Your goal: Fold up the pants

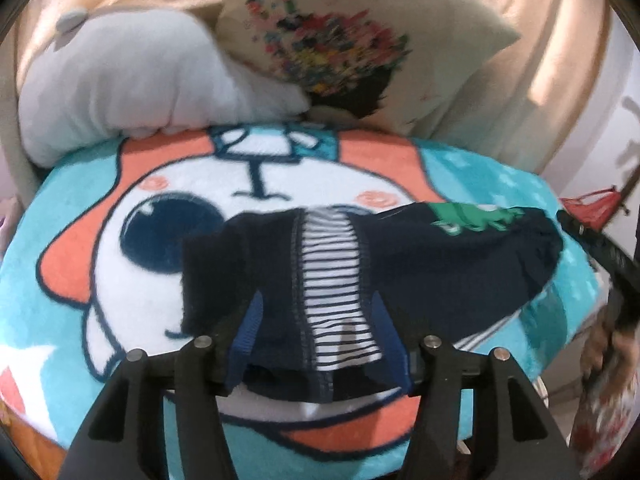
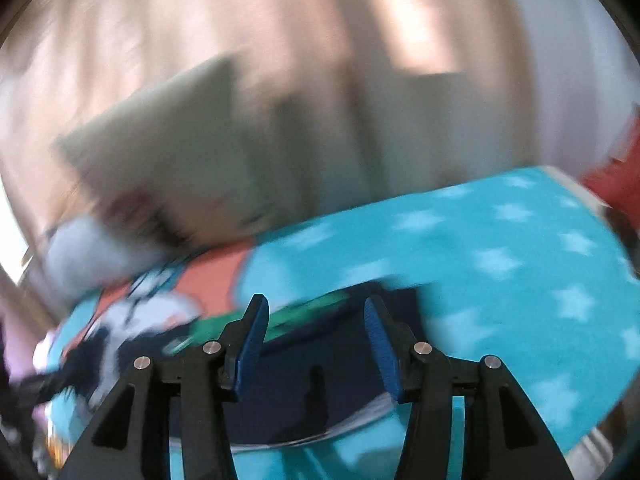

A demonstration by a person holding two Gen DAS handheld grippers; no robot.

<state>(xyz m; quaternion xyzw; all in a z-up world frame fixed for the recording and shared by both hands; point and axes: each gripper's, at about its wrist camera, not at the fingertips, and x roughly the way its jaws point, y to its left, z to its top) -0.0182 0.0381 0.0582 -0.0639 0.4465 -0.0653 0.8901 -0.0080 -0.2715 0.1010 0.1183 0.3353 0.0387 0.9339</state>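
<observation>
Your left gripper (image 1: pixel 318 320) has its fingers parted w/ the navy pants (image 1: pixel 400 256) lying loose between them on the cartoon blanket (image 1: pixel 100 216). Your right gripper (image 2: pixel 316 344), blurred, fingers apart, hovers over the pants' other end. Pillows (image 1: pixel 132 92) behind.

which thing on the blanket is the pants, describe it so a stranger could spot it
Start at the turquoise cartoon-face blanket. In front of the white cushion and the flower-print pillow, the pants lie near its front edge: the only dark navy cloth, with a striped panel and a green patch.
</observation>
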